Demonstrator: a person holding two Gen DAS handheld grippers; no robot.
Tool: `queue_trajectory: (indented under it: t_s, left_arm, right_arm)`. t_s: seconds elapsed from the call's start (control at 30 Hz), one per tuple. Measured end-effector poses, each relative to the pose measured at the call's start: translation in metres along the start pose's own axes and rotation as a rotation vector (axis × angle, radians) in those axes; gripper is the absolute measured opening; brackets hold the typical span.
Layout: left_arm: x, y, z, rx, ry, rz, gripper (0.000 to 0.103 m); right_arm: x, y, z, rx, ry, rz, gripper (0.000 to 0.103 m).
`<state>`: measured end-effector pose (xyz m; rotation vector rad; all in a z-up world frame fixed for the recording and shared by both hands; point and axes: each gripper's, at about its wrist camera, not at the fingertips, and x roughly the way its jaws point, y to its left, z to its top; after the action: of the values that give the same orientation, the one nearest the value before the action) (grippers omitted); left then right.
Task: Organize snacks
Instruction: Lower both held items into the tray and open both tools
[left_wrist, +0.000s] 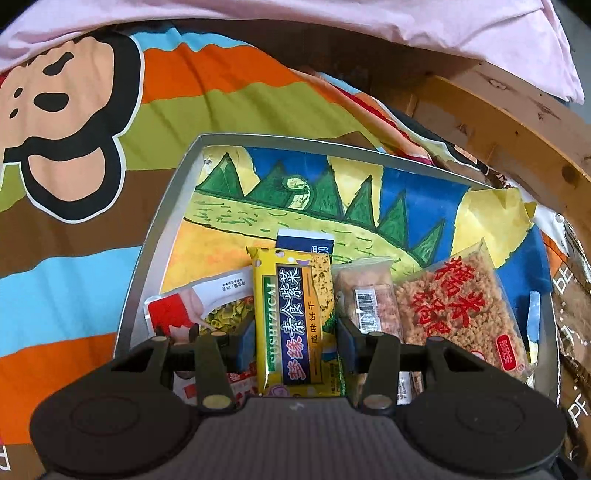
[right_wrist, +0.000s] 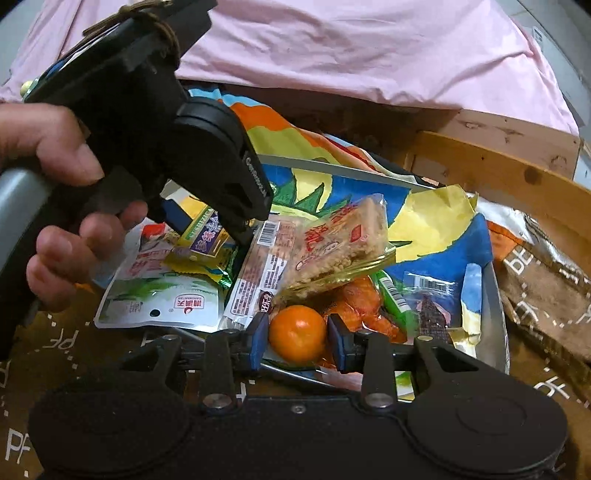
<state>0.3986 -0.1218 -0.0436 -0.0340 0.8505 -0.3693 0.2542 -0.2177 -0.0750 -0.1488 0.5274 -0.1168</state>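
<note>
A: What could go wrong from here?

B: The left claw (left_wrist: 295, 332) is clamped on a yellow and blue plastic cracker packet (left_wrist: 295, 314), and it hangs over the grey metal tray (left_wrist: 162, 236). The packet is smooth, so it may slide out if the person lifts it quickly. Just left of this claw lies a white and red pouch (left_wrist: 207, 306); just right of it lies a clear wrapped bar with a barcode (left_wrist: 369, 306), and beyond that a clear bag of brown puffed rice (left_wrist: 461, 295). These are crowded, so the packet may drag a neighbour with it.

A: And the right claw (right_wrist: 297, 341)?

B: A small round orange fruit (right_wrist: 297, 334) sits between its blue pads (right_wrist: 258, 339). Whether they press on it or a thin gap remains, one cannot tell. The fruit is round and could roll away, or be squeezed too hard. Ahead of this claw a rice cake bag (right_wrist: 340, 243) leans on other packets and may topple.

A: The surface?

B: The tray is lined with a child's crayon drawing (left_wrist: 332, 192). It rests on a striped cartoon monkey blanket (left_wrist: 74, 129), which is soft and can let it tip. Beyond are a pink sheet (right_wrist: 369, 48) and a wooden frame (right_wrist: 498, 166).
</note>
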Motion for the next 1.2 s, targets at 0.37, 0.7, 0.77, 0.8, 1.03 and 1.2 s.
queue_trajectory:
  t_s: [0.37, 0.7, 0.77, 0.8, 1.03, 1.2]
  left_arm:
    - [0.000, -0.002, -0.001, 0.011, 0.004, 0.008, 0.052]
    - [-0.004, 0.002, 0.000, -0.020, 0.012, -0.016, 0.054]
    - [-0.007, 0.003, -0.001, -0.021, 0.012, -0.020, 0.057]
    - [-0.009, 0.003, -0.001, -0.021, 0.010, -0.022, 0.058]
    - [-0.031, 0.000, -0.002, 0.004, -0.019, -0.019, 0.066]
    - [-0.052, -0.004, -0.001, 0.019, -0.046, -0.017, 0.072]
  right_arm:
    - [0.000, -0.002, 0.001, 0.011, 0.004, -0.001, 0.039]
    - [-0.002, -0.008, 0.001, 0.042, 0.002, -0.011, 0.051]
    - [-0.004, -0.007, 0.001, 0.043, -0.002, -0.009, 0.053]
    - [-0.005, -0.007, 0.002, 0.042, -0.006, -0.008, 0.054]
    - [-0.020, -0.011, 0.009, 0.066, -0.035, -0.007, 0.060]
    - [-0.034, -0.017, 0.014, 0.083, -0.058, -0.009, 0.065]
